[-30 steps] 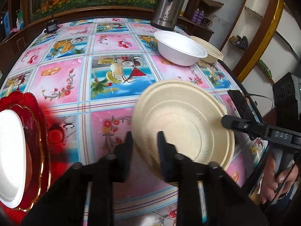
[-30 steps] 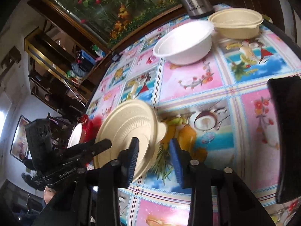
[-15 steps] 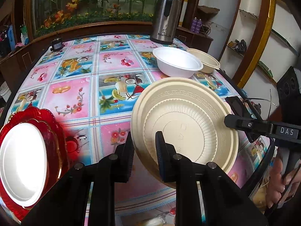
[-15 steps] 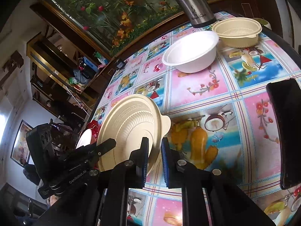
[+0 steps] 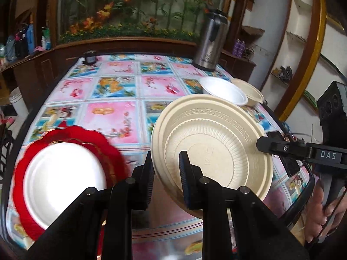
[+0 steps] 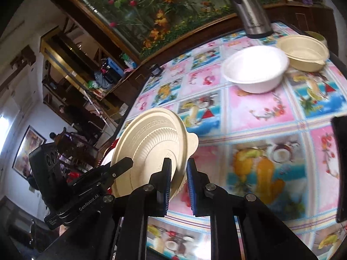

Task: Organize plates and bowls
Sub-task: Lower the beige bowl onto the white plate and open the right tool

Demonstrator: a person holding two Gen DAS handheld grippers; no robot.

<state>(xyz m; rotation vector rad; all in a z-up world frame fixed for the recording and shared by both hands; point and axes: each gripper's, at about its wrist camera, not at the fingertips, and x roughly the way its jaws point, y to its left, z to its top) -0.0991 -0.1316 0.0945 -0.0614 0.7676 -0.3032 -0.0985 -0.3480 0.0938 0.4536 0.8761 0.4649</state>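
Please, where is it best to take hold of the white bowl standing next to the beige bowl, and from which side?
Grip the white bowl by its rim, one finger inside and one outside the wall. It stands upright, mouth open upward. Come from above on the near side, over bare tablecloth; on the far side the beige bowl stands close, perhaps touching, and the steel flask is behind.

Round beige ribbed plastic plate [image 5: 213, 151], tilted, held off the surface; white round plate [image 5: 65, 179] on scalloped red plate [image 5: 71, 134] left of it; white bowl [image 5: 224, 93] and beige bowl [image 5: 251, 94] beyond.
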